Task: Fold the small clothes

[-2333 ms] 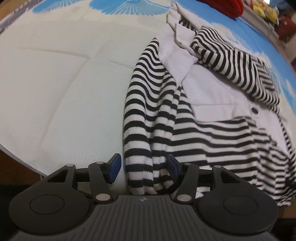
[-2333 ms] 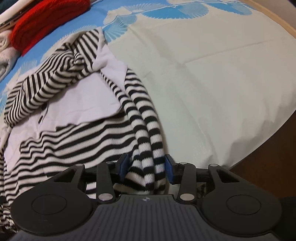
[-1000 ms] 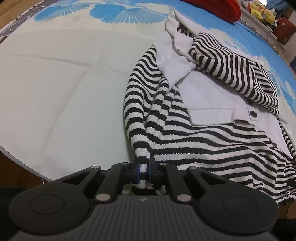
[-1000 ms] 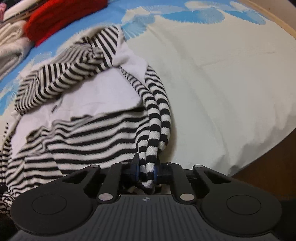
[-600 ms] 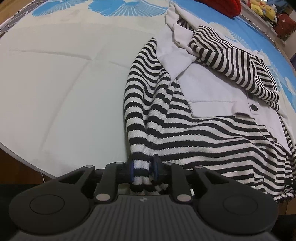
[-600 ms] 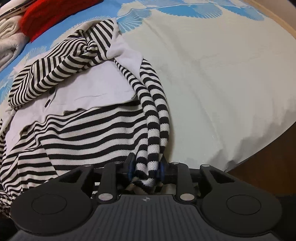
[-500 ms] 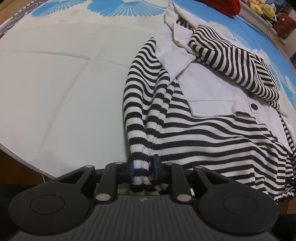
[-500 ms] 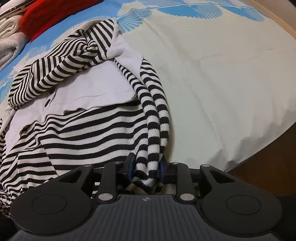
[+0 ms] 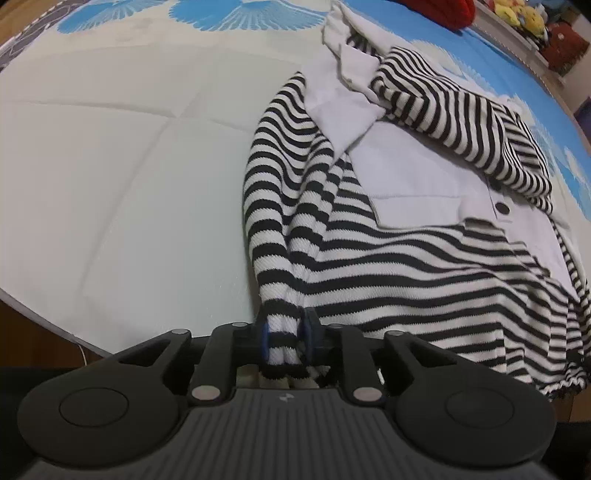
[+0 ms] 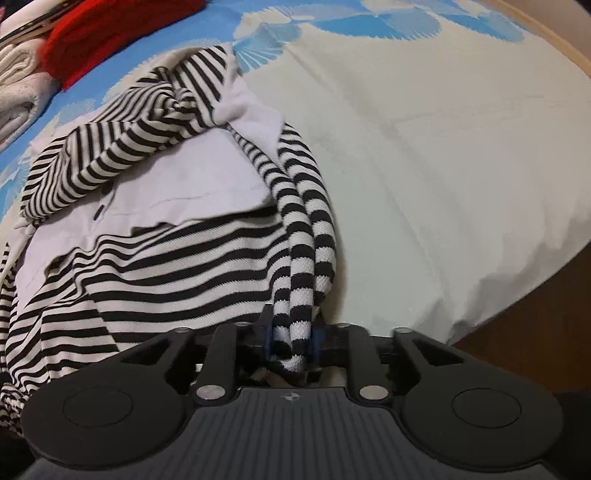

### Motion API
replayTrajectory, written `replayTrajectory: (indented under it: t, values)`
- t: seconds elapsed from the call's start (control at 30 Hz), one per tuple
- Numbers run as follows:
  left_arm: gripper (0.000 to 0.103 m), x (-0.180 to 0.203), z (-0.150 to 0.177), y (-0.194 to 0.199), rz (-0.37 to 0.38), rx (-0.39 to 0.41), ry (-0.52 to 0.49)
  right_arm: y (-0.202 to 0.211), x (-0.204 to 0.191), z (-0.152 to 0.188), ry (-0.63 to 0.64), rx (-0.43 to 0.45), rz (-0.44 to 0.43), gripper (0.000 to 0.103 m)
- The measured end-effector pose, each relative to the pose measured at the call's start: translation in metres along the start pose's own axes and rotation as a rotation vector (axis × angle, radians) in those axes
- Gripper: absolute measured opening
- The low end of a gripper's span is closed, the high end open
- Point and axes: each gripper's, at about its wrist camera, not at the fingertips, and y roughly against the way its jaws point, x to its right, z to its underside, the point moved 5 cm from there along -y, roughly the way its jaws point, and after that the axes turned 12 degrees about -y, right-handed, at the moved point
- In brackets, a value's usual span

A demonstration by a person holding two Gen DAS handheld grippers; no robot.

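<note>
Left wrist view: nearest the lens, the left gripper [image 9: 286, 338] has its blue-padded jaws pinched nearly together on the gathered hem corner of the black-and-white striped knit top with a white shirt front [image 9: 406, 236]. The garment lies spread on the pale cream bedspread with blue fan shapes [image 9: 122, 177], running away from the gripper, its white pocket panel and dark button in the middle and a striped sleeve folded across the far end. Beyond the top, at the far edge of the bedspread, sit a red knitted bundle [image 9: 443, 9] and some yellow soft toys [image 9: 517, 18].

In the right wrist view the right gripper [image 10: 291, 341] is likewise clamped narrowly on the opposite bunched hem corner of the top [image 10: 166, 258]. Past the garment lie the red bundle [image 10: 110, 40] and, beside it, folded whitish cloth [image 10: 18, 96]. Nothing here is a container.
</note>
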Motion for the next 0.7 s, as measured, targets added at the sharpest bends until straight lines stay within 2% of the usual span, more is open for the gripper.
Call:
replayTrajectory:
  t: [0.2,0.27,0.4,0.57,0.7]
  values:
    - [0.018,0.0,0.001,0.0,-0.003,0.003,-0.012,-0.001,-0.006,0.007,0.062,-0.005,0.016,0.028]
    - [0.01,0.0,0.0,0.001,-0.004,0.015,-0.021,-0.001,-0.006,0.006,0.06,-0.005,0.011,0.02]
    - [0.008,-0.002,-0.001,0.011,0.0,0.06,-0.012,0.006,-0.006,0.003,0.053,0.024,-0.023,0.013]
    - [0.007,-0.004,-0.005,0.042,0.003,0.153,-0.031,0.032,-0.01,-0.004,0.047,0.097,-0.098,0.011]
    - [0.006,-0.006,-0.008,0.089,0.077,0.245,-0.017,0.069,-0.016,-0.014,0.051,0.165,-0.191,0.011]
